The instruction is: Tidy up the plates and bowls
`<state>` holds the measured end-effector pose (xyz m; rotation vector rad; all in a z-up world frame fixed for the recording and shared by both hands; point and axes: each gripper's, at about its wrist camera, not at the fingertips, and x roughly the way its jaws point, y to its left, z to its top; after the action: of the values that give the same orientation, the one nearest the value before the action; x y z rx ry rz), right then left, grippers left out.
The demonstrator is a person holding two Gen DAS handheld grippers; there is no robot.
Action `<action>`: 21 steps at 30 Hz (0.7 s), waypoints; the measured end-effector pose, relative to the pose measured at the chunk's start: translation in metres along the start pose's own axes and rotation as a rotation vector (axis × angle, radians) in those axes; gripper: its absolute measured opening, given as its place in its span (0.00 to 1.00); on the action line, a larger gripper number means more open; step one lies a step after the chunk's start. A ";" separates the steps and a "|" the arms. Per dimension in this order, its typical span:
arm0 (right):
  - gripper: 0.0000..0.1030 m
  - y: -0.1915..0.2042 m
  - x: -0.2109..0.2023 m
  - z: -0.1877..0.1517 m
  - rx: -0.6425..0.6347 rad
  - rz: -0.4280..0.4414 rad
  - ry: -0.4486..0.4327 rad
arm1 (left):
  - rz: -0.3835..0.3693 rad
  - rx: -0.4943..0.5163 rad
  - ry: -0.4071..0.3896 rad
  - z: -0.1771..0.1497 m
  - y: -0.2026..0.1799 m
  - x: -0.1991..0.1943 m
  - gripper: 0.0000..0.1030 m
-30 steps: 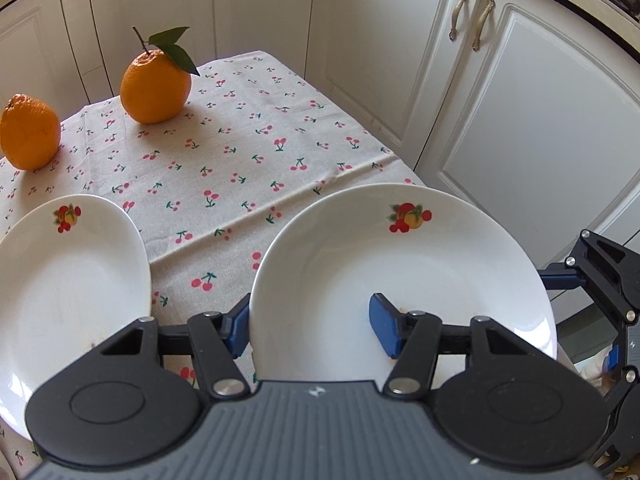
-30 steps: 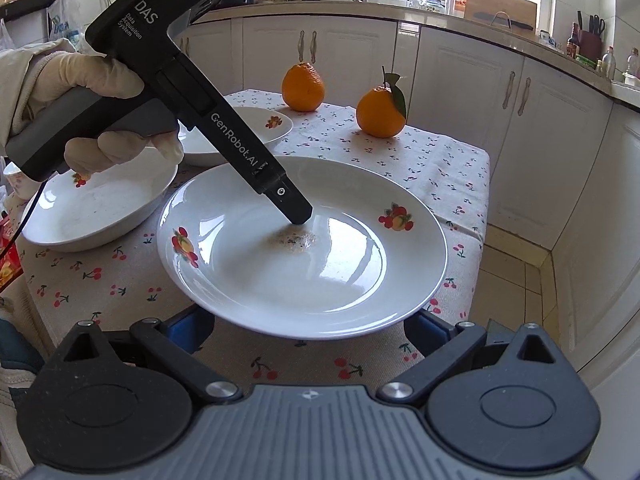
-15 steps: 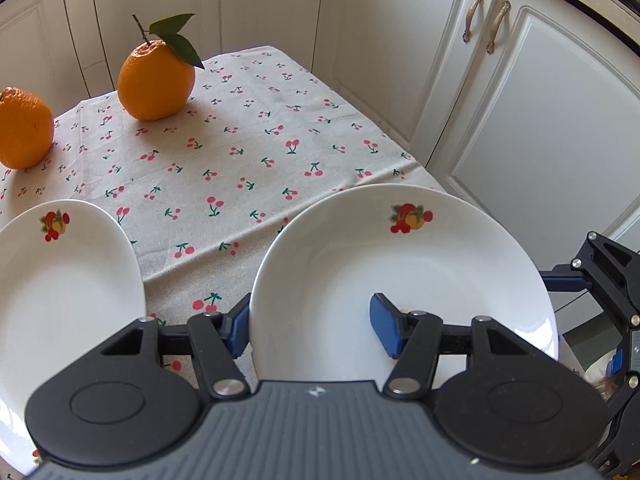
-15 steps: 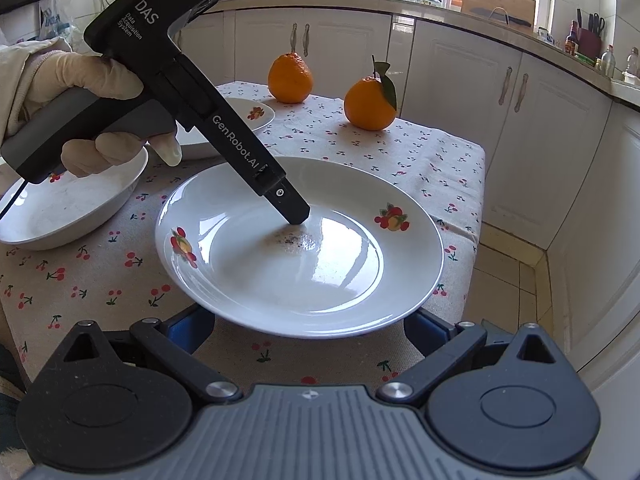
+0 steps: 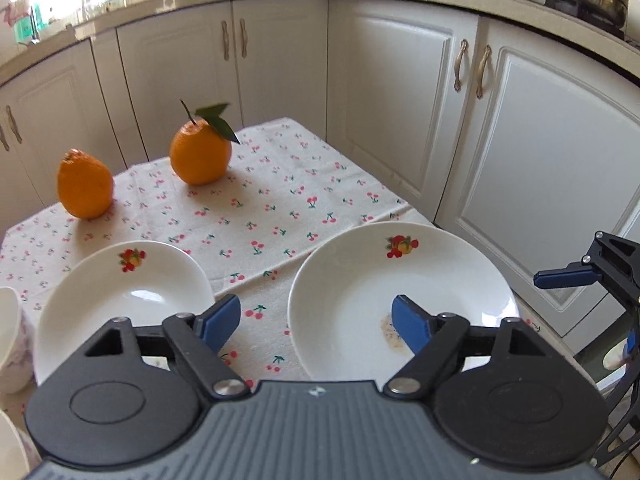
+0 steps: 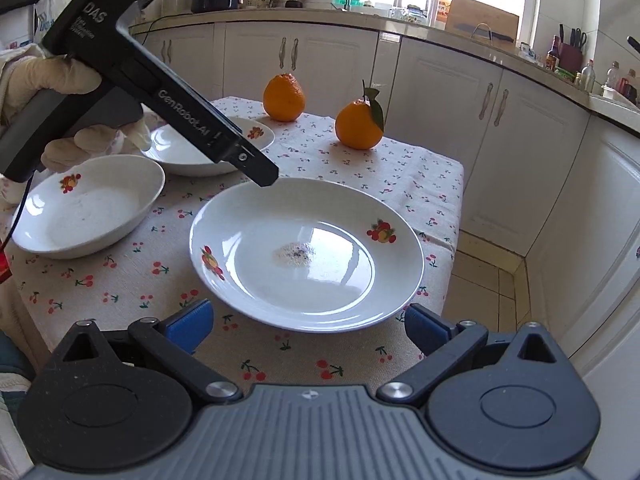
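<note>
Now both tools are hovering with jaws apart and nothing in them. The left gripper [image 5: 316, 320] is hanging spread wide above the cherry-print tablecloth [image 5: 280, 200], one blue pad over the gap between dishes, the other [image 5: 412, 328] over the well of the large plate [image 5: 404, 280]. From the right-wrist view that same tool's tip seems to be sitting at the plate's far rim; whether it is touching I cannot tell.

The right gripper [image 6: 308, 328] is waiting just off the plate's near rim, fingers wide, gripping nothing.

The large plate [image 6: 308, 256] is lying flat near the table's corner, a speckled smudge in its centre. Two shallow bowls are sitting to its left: the nearer bowl [image 6: 88, 208] and the farther bowl [image 6: 192, 148], partly hidden behind the left tool. Two oranges, one [image 6: 285, 98] and a leafy one [image 6: 359, 124], are standing at the back.

So where is the danger? I'm judging the plate as the risky piece: glazed, slick, close to the table edge with tiled floor [image 6: 492, 276] below. A pinch on the thin rim from one side could let it tip or slide out. A nudge from the left tool could also push it toward the edge. And swinging across, the left tool could be clipping a bowl rim.
</note>
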<state>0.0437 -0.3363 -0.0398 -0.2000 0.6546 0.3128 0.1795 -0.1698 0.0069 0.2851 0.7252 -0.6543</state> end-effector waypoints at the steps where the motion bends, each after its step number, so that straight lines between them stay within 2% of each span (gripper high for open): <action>1: 1.00 0.003 -0.004 0.003 0.005 0.002 -0.014 | 0.014 0.007 -0.030 -0.005 0.000 -0.012 0.91; 4: 1.00 0.015 -0.012 0.013 0.031 0.028 -0.052 | 0.076 0.029 -0.108 -0.028 -0.002 -0.050 0.93; 6: 1.00 0.023 -0.010 0.021 0.050 0.054 -0.058 | 0.114 0.025 -0.125 -0.047 -0.003 -0.069 0.93; 13: 1.00 0.055 0.010 0.044 0.017 0.157 -0.040 | 0.205 -0.106 -0.063 -0.119 0.013 -0.112 0.93; 17: 1.00 0.075 0.024 0.056 -0.008 0.211 -0.013 | 0.253 -0.098 -0.013 -0.155 0.017 -0.126 0.93; 19: 1.00 0.082 0.029 0.061 -0.010 0.230 -0.005 | 0.260 -0.100 0.012 -0.166 0.019 -0.128 0.93; 21: 1.00 0.087 0.036 0.066 -0.007 0.252 0.008 | 0.236 -0.126 0.015 -0.176 0.024 -0.130 0.94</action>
<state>0.0773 -0.2284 -0.0184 -0.1250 0.6878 0.5567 0.0299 -0.0122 -0.0299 0.2549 0.7304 -0.3818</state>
